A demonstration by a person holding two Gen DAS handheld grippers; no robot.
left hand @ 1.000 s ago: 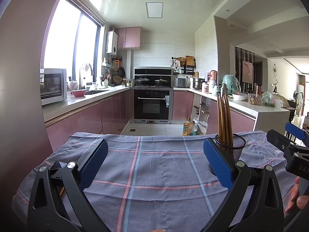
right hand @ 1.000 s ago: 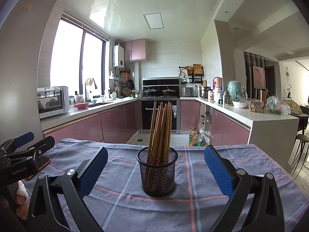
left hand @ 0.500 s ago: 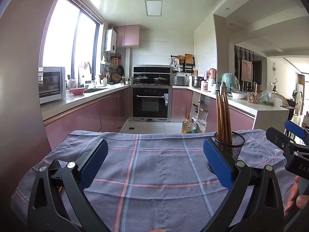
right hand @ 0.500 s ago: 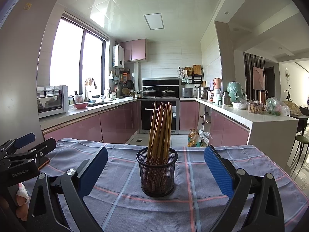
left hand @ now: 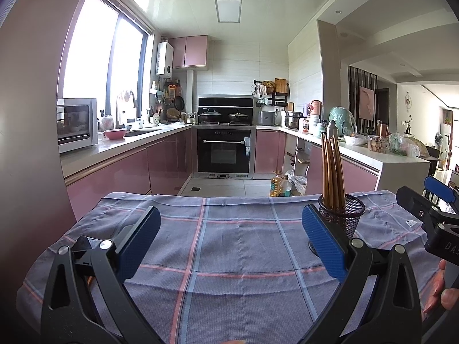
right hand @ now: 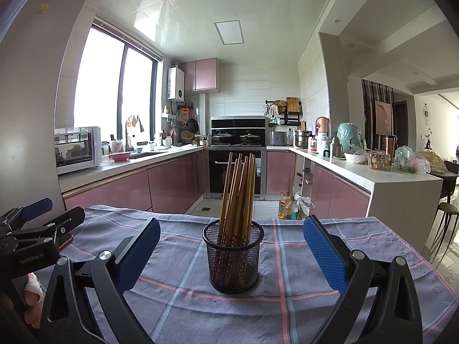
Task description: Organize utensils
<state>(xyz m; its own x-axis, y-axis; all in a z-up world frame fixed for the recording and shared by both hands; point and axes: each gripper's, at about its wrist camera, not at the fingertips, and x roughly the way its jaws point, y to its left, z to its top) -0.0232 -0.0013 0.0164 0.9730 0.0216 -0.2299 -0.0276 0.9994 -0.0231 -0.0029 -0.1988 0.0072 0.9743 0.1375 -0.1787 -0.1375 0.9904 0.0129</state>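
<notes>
Nearest the right wrist camera, the right gripper [right hand: 231,253] hangs low over the table [right hand: 358,246] with its jaws spread wide and nothing between them. Its blue pads [right hand: 324,253] sit at roughly 8 and 4 o'clock in that view. Dead ahead at 12 o'clock, just beyond the tips and centred in the gap, stands the black mesh holder [right hand: 233,258] on the checked cloth [right hand: 183,301]. A bundle of wooden chopsticks [right hand: 238,192] rises out of it, long axes near vertical and fanning slightly at the top.

From the left wrist camera, the left gripper [left hand: 229,242] is likewise wide open and empty, over bare cloth. The same holder [left hand: 345,215] lies off at about 2 o'clock, partly behind the right-hand pad, with the chopsticks [left hand: 332,172] standing up from it. No loose utensils show on the cloth in either view.

Since the holder is squarely lined up with the right jaws and off to one side of the left ones, the right hand looks the nearer and better placed for any reach. The upright sticks would call for a grip across their length, from the side.

Farther off at 12 o'clock are the pink cabinets [right hand: 172,183], the oven [left hand: 223,154] and the window [right hand: 114,91].
</notes>
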